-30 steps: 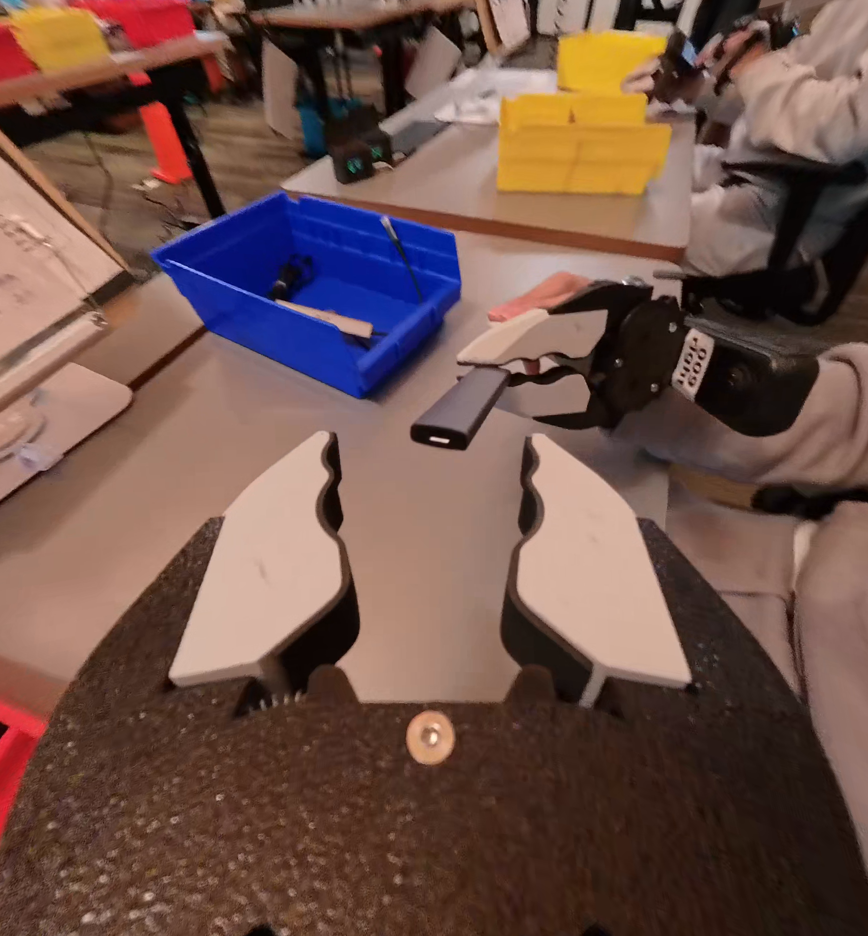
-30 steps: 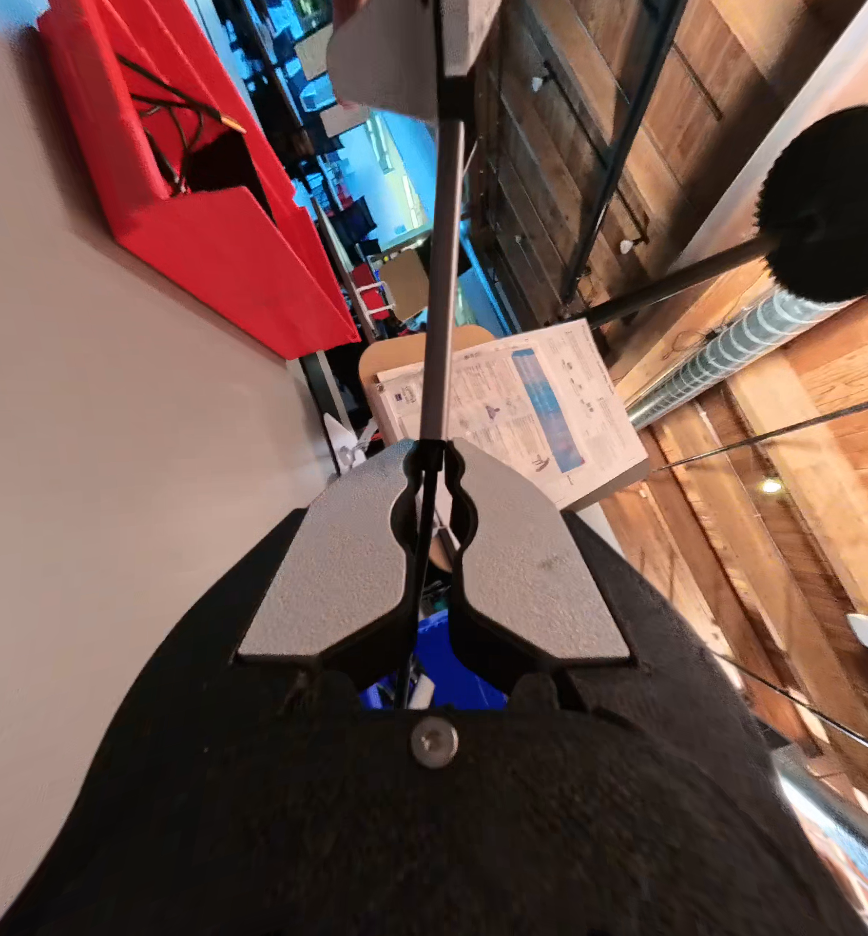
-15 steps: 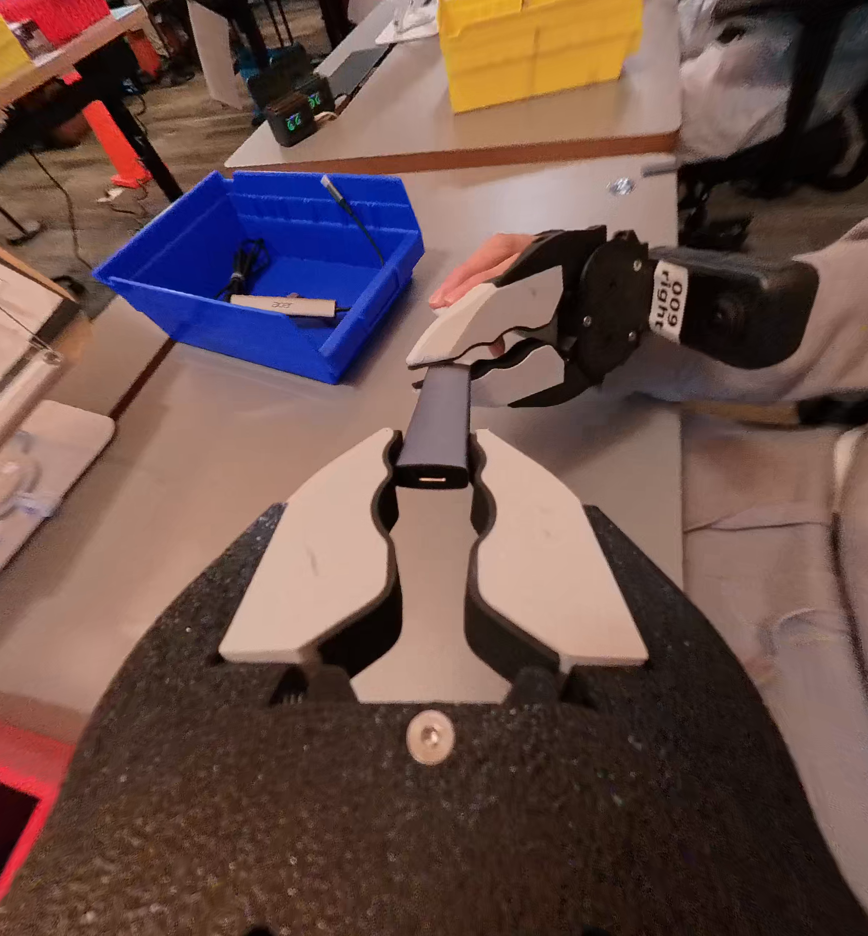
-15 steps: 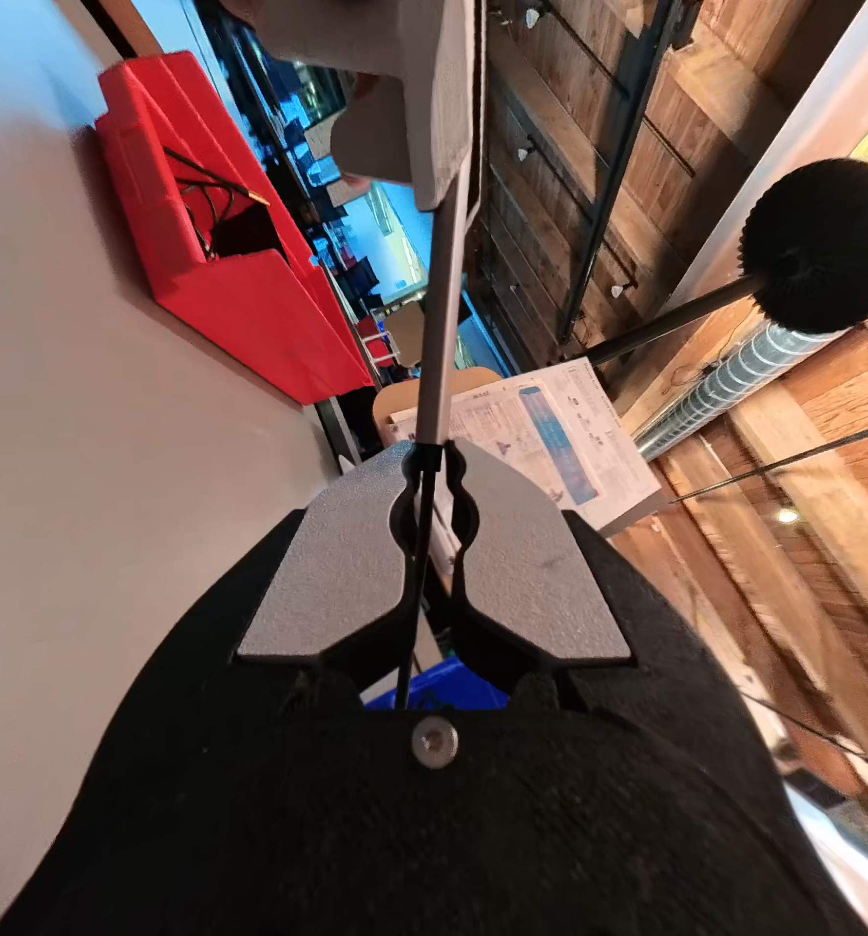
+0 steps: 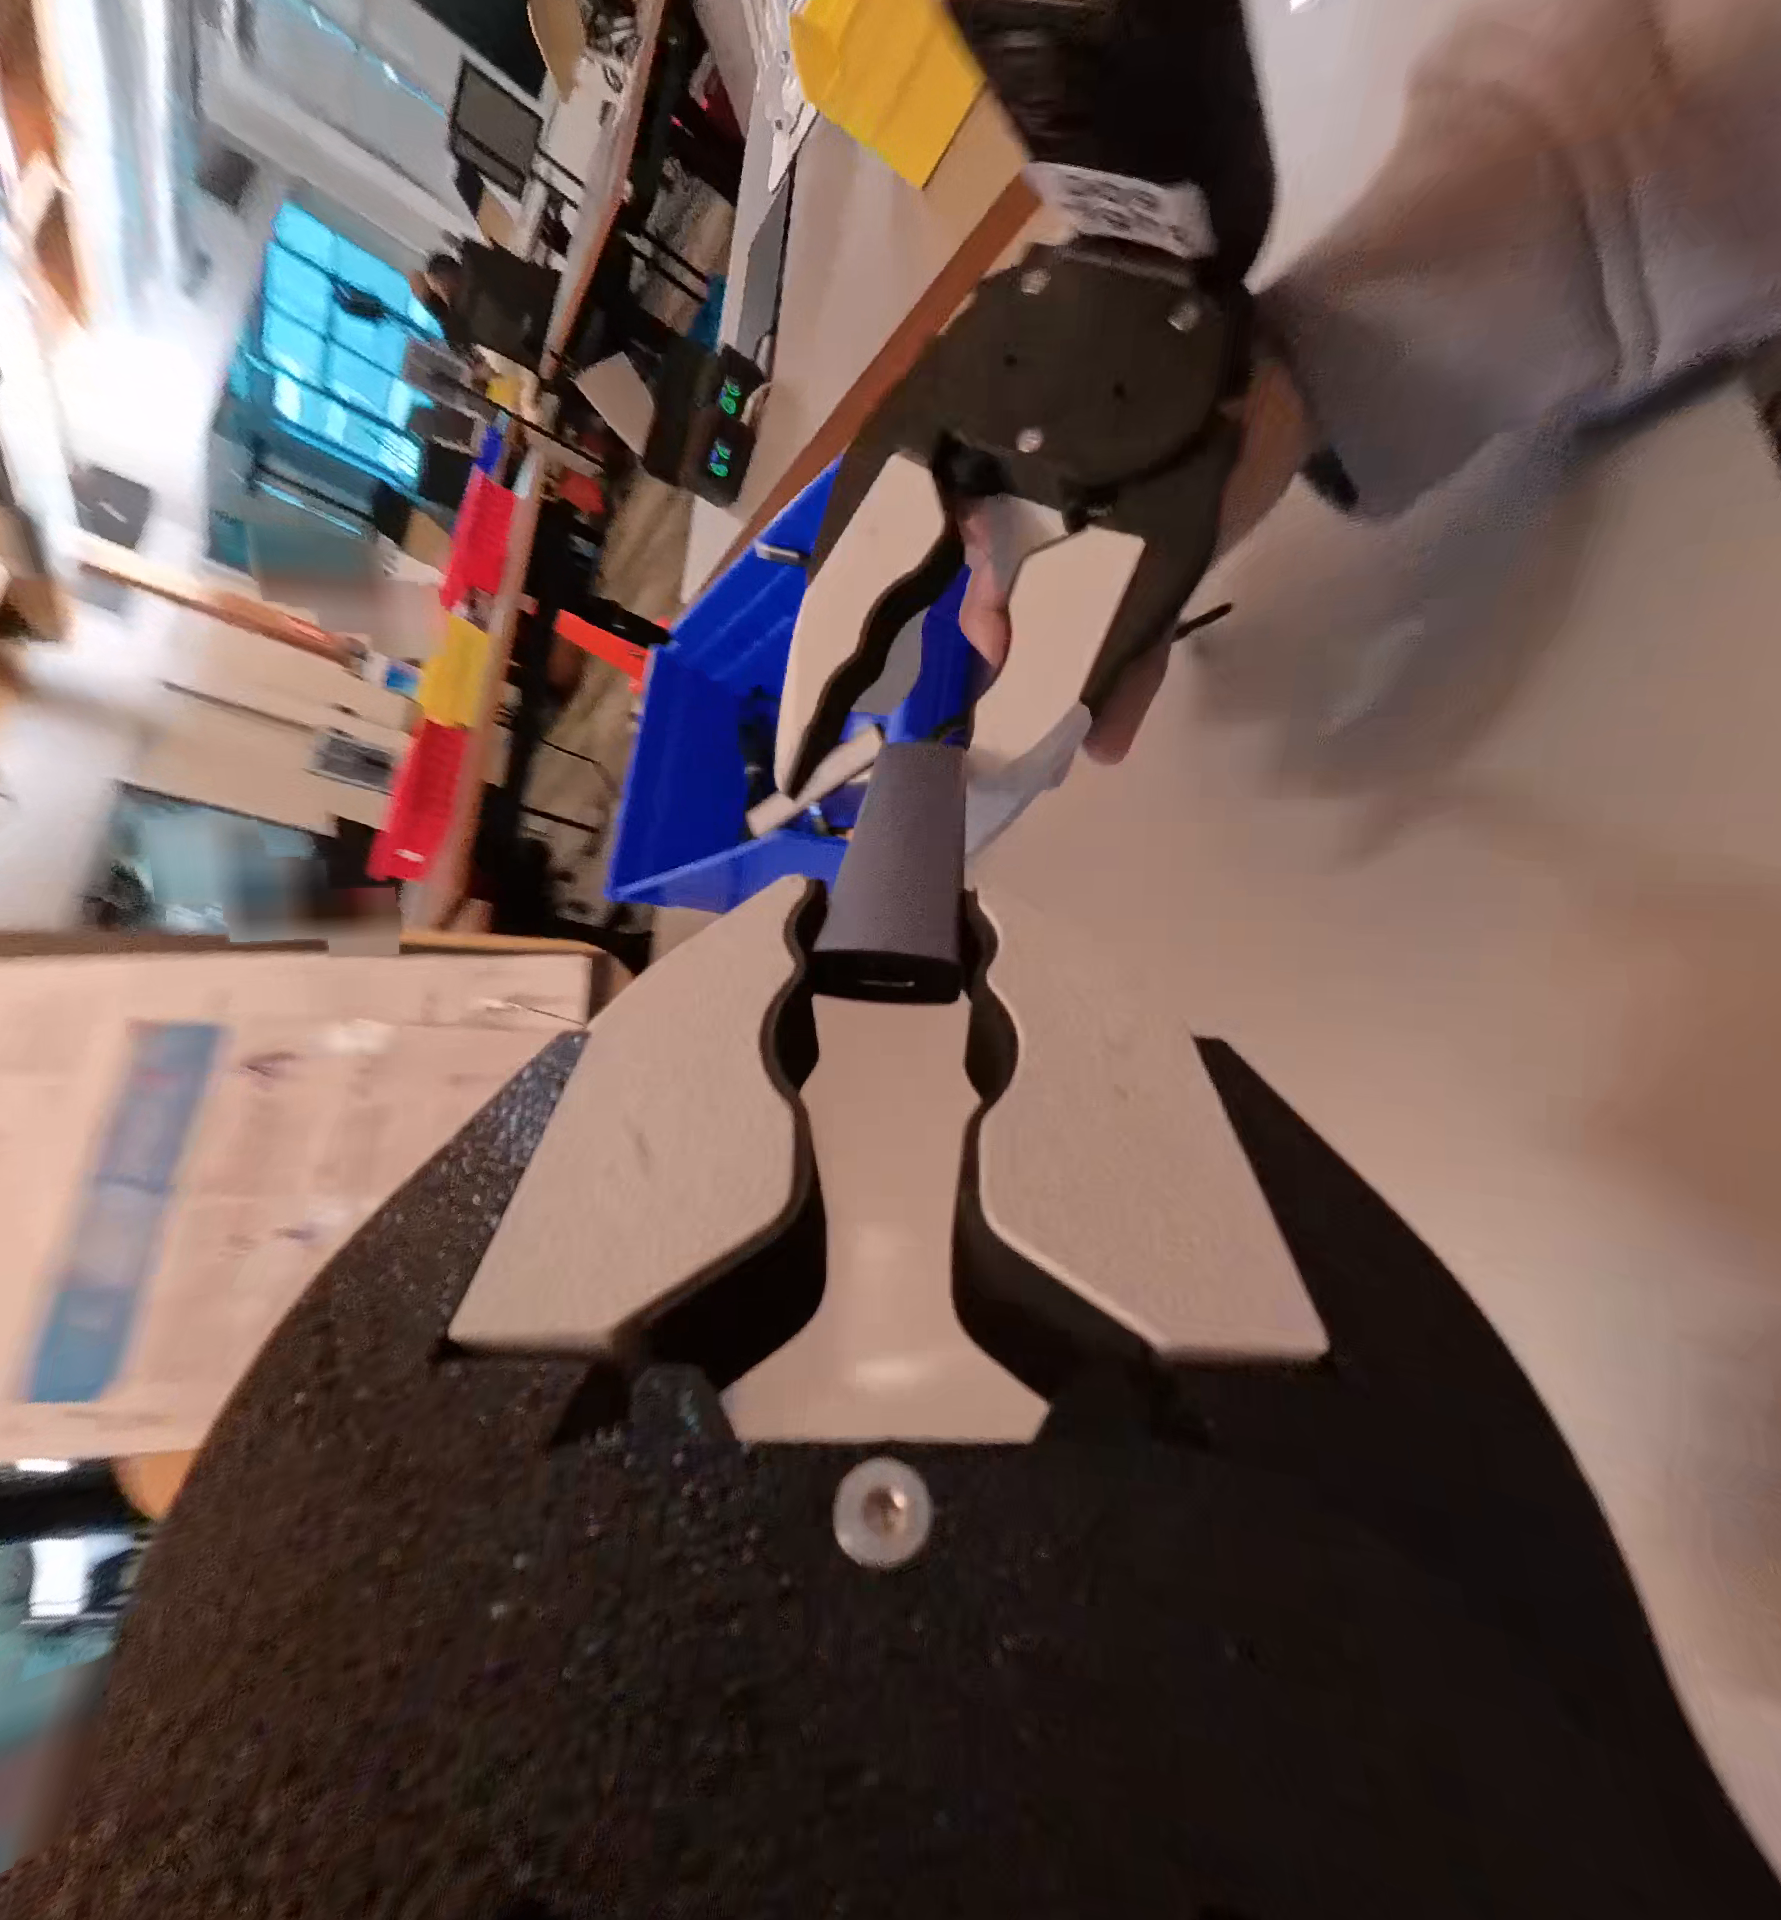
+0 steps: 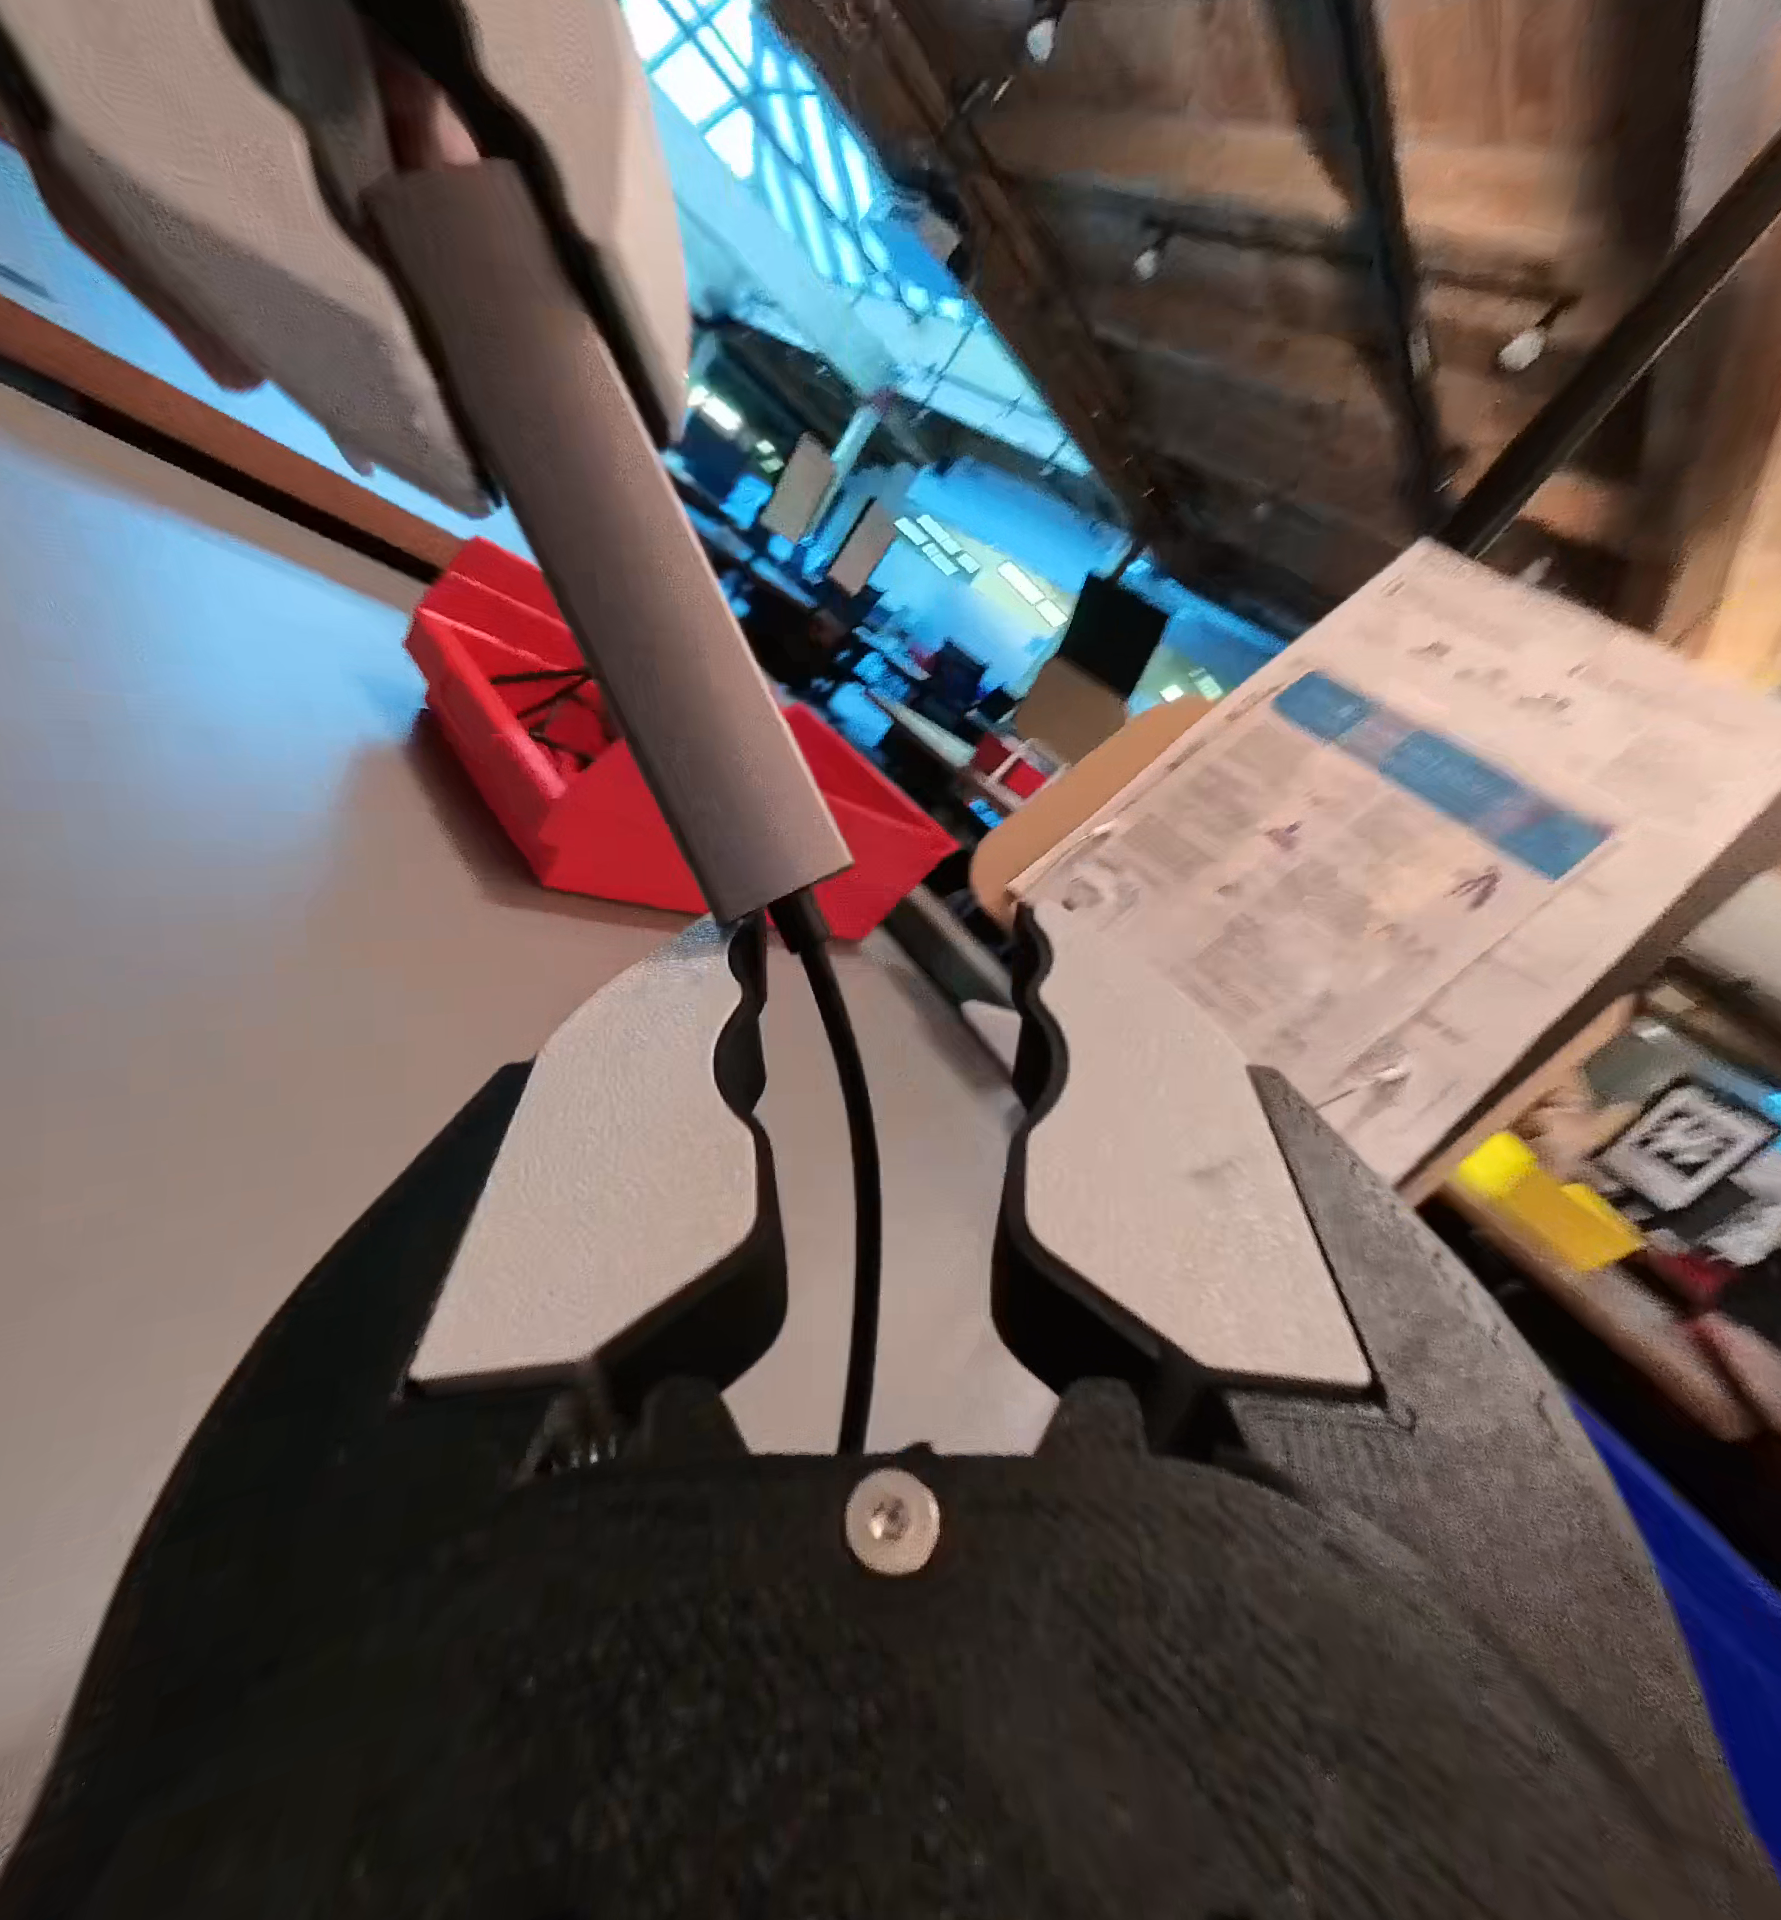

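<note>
Left tongs (image 5: 886, 935) clamp grey adapter (image 5: 896, 873); right tongs (image 5: 948, 748) spread beyond.

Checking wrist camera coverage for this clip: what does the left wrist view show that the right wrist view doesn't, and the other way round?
Only the left wrist view: the open port on the end face of the grey adapter, clamped in the left gripper.
Only the right wrist view: a black cable leaving the adapter's other end, running loose between the open right gripper's fingers, and a red bin.
Both: the adapter, both grippers, the printed sheet and the table.
</note>
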The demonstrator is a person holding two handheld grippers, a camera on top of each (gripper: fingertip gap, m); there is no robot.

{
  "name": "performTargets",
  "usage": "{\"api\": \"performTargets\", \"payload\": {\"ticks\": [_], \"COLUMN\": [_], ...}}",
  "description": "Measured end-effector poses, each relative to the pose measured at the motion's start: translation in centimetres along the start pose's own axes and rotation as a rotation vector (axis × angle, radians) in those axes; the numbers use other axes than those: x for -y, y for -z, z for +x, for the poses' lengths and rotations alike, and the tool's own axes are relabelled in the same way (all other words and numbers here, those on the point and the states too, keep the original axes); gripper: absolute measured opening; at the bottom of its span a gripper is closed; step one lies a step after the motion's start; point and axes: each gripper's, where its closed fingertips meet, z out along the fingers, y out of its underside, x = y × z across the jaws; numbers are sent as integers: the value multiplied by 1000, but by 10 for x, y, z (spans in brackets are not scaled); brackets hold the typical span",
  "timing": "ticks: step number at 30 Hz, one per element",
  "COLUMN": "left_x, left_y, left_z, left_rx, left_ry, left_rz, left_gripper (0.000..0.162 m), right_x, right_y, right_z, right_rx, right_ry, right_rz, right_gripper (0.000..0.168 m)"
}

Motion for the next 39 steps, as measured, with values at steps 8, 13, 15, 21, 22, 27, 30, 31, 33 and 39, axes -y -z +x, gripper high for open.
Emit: {"api": "performTargets", "payload": {"ticks": [8,13,15,21,22,27,30,31,33,39], "left_x": [10,5,4,9,10,15,15,16,18,-1], "left_y": [4,-1,-4,-12,-12,-10,-10,-9,-5,1], "left_z": [-1,6,8,12,13,9,9,9,5,-10], "left_rx": [208,253,246,207,206,191,147,136,127,12], "left_ry": [-603,-927,-948,-834,-798,-557,-443,-410,-359,375], "left_rz": [-83,-84,-58,15,29,80,95,102,124,145], "left_gripper": [24,24,24,24,24,23,23,23,23,47], "right_x": [31,42,30,15,16,20,18,20,25,24], "right_y": [27,33,28,11,9,1,0,1,3,3], "right_z": [-22,-8,-9,-14,-11,-13,-8,-8,-6,24], "right_rx": [381,320,297,211,171,51,-19,-20,-29,-319], "right_ry": [-249,-131,-62,53,63,318,422,443,467,724], "right_rz": [82,60,-26,-49,-38,-10,-34,-31,-31,-207], "right_gripper": [54,49,55,39,32,43,29,28,27,25]}}
